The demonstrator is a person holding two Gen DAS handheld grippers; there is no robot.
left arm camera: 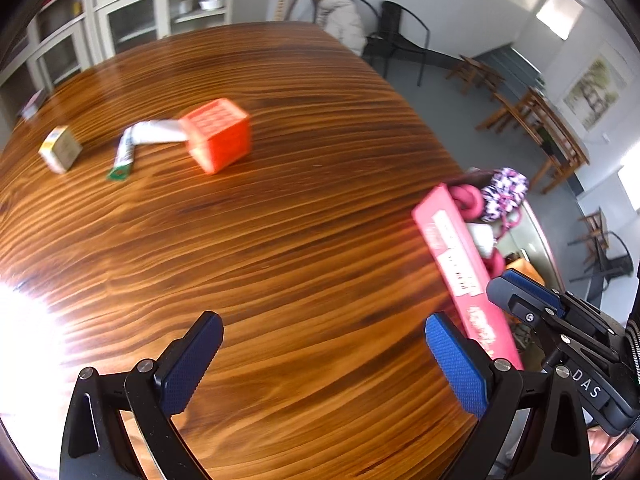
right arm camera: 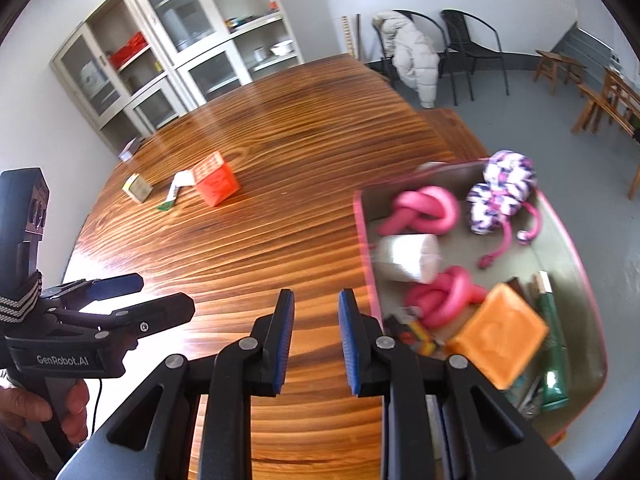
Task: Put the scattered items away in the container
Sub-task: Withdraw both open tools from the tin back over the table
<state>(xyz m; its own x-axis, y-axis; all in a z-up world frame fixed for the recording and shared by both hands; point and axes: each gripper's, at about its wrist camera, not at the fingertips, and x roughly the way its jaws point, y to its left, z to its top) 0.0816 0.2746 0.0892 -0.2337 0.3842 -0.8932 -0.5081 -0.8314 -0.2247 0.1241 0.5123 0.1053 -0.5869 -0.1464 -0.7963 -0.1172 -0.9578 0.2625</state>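
Reaching next w/ left gripper (left arm camera: 324, 364), jaws spread wide & empty: orange cube (left arm camera: 218, 140), tube (left arm camera: 138, 142) & small box (left arm camera: 60, 154) sit well ahead-left. Right gripper (right arm camera: 316, 340), partly spread, holds nothing; pink-rimmed container (right arm camera: 576, 256) just to its right. Approach cube square-on, grip flat faces.

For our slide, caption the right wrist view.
Pink-rimmed container holding toys beside wooden table; orange cube awaits; right gripper empty.

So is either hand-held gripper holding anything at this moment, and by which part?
Nothing is held. The left hand-held gripper is open wide over the wooden table; the right hand-held gripper has only a narrow empty gap.
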